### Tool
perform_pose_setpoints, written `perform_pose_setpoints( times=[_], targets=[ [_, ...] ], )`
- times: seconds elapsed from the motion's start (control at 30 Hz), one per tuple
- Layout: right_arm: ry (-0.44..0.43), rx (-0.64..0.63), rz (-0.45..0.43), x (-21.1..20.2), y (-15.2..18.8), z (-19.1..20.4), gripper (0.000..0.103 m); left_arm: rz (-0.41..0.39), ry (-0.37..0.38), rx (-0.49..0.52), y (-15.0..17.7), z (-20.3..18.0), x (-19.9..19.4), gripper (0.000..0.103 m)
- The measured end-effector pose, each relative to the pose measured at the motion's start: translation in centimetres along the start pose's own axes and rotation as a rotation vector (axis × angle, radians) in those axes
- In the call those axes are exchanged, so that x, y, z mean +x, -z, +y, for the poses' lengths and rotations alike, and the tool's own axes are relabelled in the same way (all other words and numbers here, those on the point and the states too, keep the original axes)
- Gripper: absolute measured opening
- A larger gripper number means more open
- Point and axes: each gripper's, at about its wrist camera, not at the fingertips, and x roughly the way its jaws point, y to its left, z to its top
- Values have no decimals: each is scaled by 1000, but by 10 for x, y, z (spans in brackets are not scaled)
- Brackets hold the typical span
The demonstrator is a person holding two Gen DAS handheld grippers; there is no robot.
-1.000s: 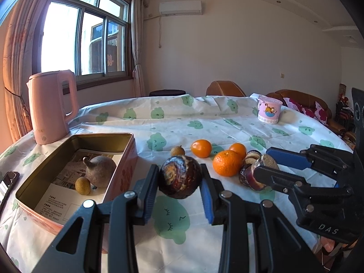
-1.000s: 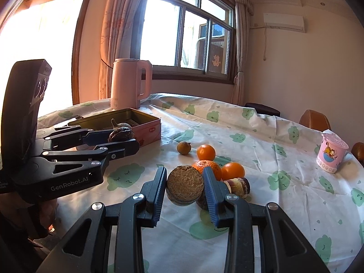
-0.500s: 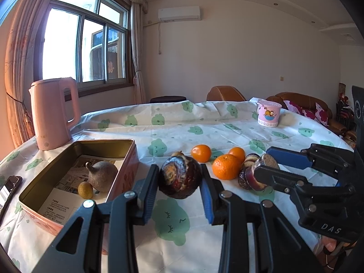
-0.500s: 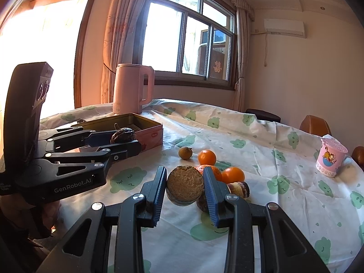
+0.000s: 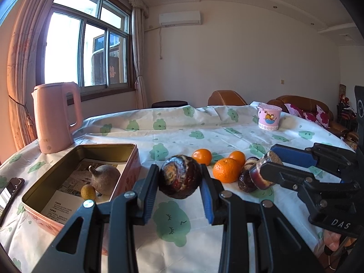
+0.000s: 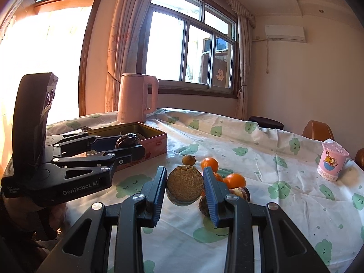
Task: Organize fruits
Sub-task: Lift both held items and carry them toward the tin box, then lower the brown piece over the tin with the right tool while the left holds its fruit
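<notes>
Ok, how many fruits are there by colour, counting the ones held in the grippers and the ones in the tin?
Orange fruits: 3
Dark purple-brown fruits: 4
Small tan fruits: 2
Brown pear-shaped fruit: 1
Total: 10

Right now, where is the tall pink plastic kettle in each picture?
Left wrist view: the tall pink plastic kettle stands at far left, behind the open pink metal tin.
Right wrist view: the kettle stands left of centre by the window, behind that tin.
Shared landmark: the tin.
</notes>
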Motion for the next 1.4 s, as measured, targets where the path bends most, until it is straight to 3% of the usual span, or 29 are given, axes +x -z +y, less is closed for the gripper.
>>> perform_pose_setpoints(
  times=[0.2, 0.43, 0.8, 1.07, 1.4],
  targets=[
    [-35, 62, 12, 0, -7, -11, 35, 16, 14, -15, -3, 3, 0, 37],
    [-48, 22, -9, -3, -36, -3, 35, -5, 14, -19, -12, 10, -11, 37],
    [-102, -55, -70, 0, -106, 14, 35, 1, -80, -52, -32, 58, -19, 37],
    [-146, -108, -56, 30, -134, 39, 35, -6, -163, -86, -47, 108, -19, 37],
    [-190, -104, 4, 83, -139, 58, 35, 75, -231, -130, -48, 159, 7, 37]
  ],
)
